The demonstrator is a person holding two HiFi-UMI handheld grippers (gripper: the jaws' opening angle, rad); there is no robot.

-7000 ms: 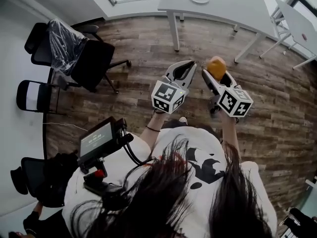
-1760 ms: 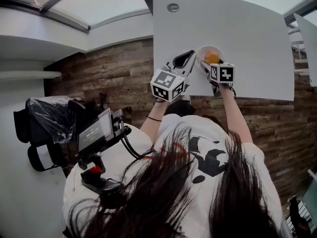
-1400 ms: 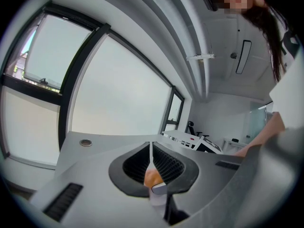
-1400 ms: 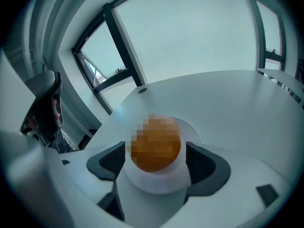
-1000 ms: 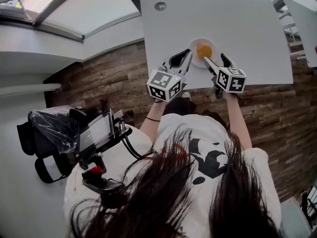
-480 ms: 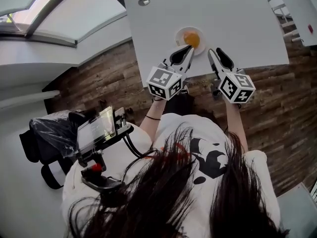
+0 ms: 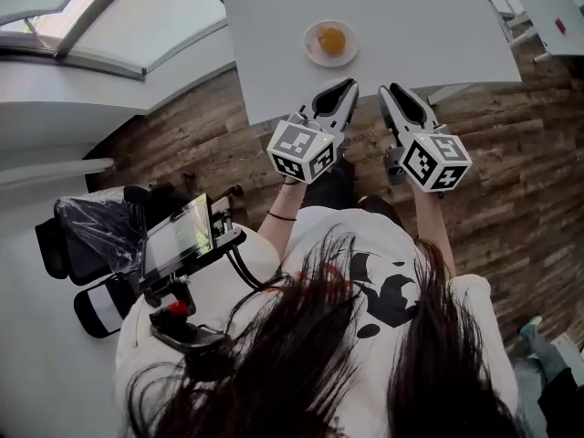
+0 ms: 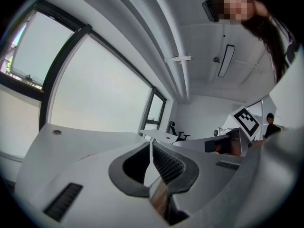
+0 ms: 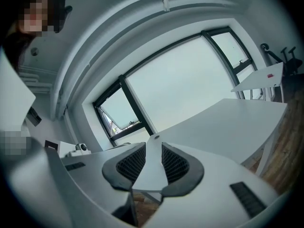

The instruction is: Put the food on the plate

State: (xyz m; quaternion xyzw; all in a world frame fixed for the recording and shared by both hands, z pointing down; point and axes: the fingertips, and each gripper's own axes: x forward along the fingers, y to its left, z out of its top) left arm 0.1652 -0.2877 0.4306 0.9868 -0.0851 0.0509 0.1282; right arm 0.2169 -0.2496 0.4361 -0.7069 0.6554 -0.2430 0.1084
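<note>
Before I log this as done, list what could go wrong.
The round food sits loose on the shallow plate; a bump to the table might roll it off.
The left gripper and right gripper, fingers shut and empty, hover at the table's near edge; a forward swing could hit the plate.
A plastic-wrapped chair stands behind the person's left; backing up could catch it.

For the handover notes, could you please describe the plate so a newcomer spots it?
Find the white table at the top of the head view. Near its front edge sits a small round plate, the only dish there, holding an orange food item.
</note>
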